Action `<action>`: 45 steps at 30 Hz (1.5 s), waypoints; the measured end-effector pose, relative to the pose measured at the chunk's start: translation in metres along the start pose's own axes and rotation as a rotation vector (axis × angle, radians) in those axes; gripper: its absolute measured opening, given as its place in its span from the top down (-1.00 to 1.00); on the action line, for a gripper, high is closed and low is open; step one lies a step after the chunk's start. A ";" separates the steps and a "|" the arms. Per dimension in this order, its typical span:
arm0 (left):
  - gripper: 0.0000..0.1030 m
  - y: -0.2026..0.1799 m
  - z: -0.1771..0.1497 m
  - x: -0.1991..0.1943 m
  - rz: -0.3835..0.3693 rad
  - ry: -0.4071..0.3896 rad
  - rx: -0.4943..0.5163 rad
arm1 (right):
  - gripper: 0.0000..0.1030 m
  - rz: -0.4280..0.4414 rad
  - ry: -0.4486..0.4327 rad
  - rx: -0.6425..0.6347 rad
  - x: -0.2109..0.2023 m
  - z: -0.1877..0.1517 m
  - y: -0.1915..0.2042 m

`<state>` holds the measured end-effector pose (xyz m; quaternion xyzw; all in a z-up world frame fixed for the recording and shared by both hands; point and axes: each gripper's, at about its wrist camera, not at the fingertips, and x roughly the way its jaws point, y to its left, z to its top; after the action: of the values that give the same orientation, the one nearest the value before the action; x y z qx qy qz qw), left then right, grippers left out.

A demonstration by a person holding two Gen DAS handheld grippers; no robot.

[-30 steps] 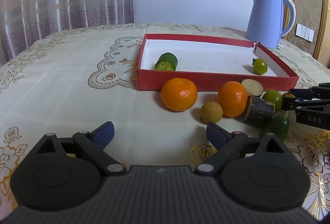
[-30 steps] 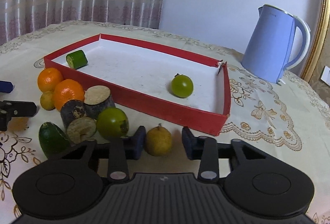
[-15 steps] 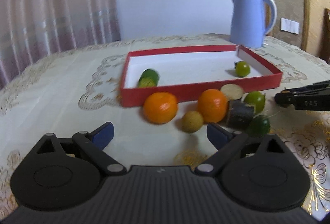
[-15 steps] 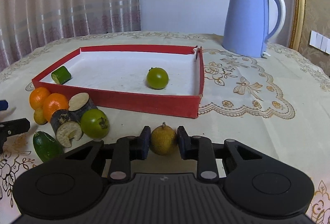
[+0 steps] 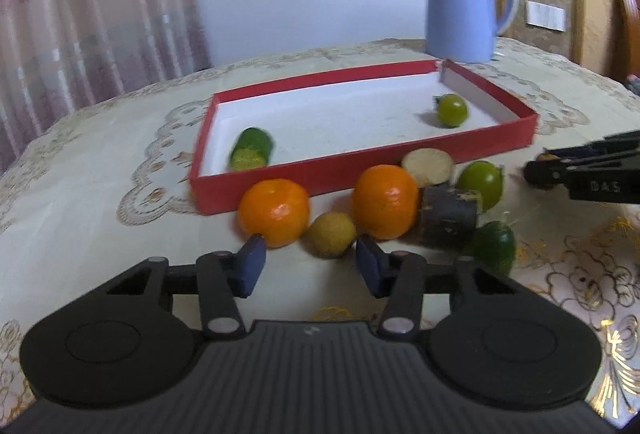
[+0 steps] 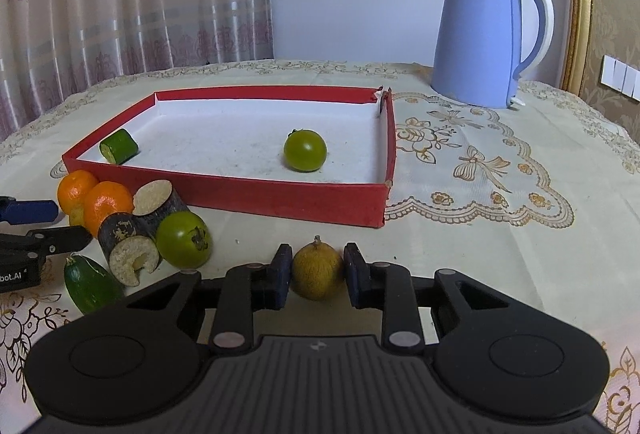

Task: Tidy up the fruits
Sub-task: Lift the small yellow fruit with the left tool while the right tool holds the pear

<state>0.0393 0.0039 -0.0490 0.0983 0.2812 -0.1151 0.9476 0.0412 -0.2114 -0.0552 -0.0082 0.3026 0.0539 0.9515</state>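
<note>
Right tongs [image 6: 316, 276] pinch a yellow-brown fruit [image 6: 317, 276] between them; left tongs [image 5: 310, 266] gape before another small yellowish fruit [image 5: 331, 236].

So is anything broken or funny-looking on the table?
Yes. The red cardboard tray has a torn far right corner; its walls gape apart there. Also, one dark-skinned cut stalk piece has a notch missing from its pale cut face.

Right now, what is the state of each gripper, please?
Left gripper: open, holding nothing.
Right gripper: closed on the small yellow fruit.
</note>
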 end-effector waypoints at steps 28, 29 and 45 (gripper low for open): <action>0.57 0.003 0.004 0.000 -0.039 -0.031 -0.035 | 0.47 0.012 0.010 0.005 0.000 -0.001 -0.001; 0.57 0.004 0.004 -0.002 -0.038 -0.034 -0.040 | 0.47 0.012 0.010 0.005 0.000 -0.001 -0.001; 0.57 0.017 0.010 -0.015 -0.050 -0.051 -0.093 | 0.47 0.000 0.011 -0.017 0.000 -0.001 0.002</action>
<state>0.0364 0.0197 -0.0307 0.0441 0.2642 -0.1280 0.9549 0.0408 -0.2090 -0.0561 -0.0167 0.3074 0.0563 0.9498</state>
